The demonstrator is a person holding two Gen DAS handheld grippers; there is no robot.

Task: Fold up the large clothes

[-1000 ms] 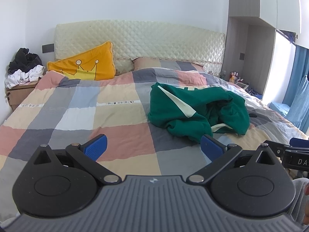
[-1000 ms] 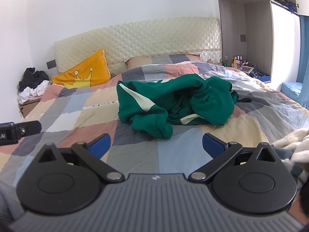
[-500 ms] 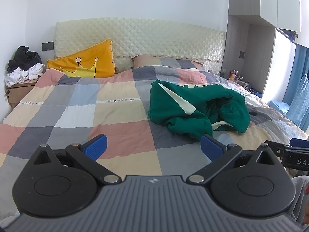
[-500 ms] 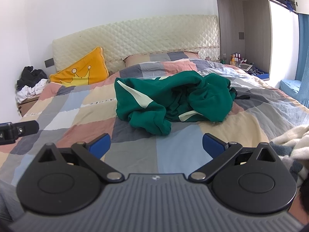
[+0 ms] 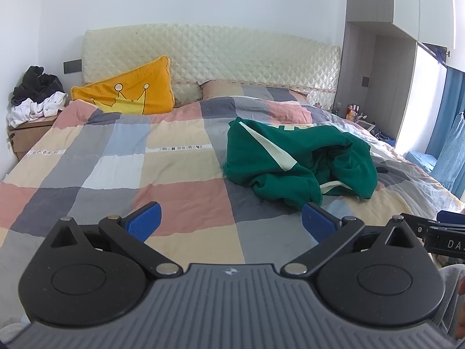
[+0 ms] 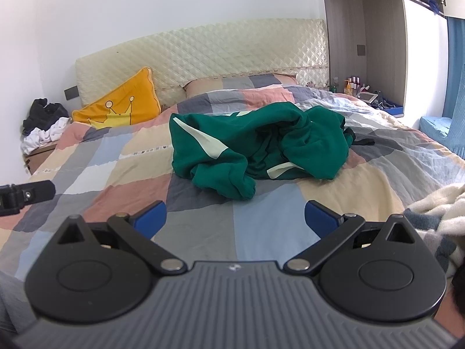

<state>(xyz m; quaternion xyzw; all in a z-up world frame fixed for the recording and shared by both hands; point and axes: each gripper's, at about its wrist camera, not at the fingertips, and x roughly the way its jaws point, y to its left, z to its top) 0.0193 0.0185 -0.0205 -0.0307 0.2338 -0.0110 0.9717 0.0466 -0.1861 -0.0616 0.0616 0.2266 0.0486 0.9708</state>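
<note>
Both grippers: I have the left gripper (image 5: 231,219) and the right gripper (image 6: 235,216) side by side above the near end of the bed, each with its blue pads spread wide and nothing between them.
Reason for the hold: my read is that I carry them empty and spread so either can close on cloth as soon as it gets there; folding has not begun.
Garment: the green sweatshirt (image 5: 293,160) lies crumpled in a heap on the checked quilt (image 5: 122,171), toward the right half of the bed, apart from both sets of pads.
Graspable edges: a cuffed sleeve end points toward me at the heap's near side; I think a cream stripe marks a hem, but the folds hide which edge it is.
Open room: the left half of the quilt is bare and flat, good for spreading the garment out.
Limits: a yellow pillow (image 5: 128,94) leans at the headboard, a fluffy blanket (image 6: 436,206) crowds the near right edge, and the bedside table (image 5: 26,133) stands off to the left.
</note>
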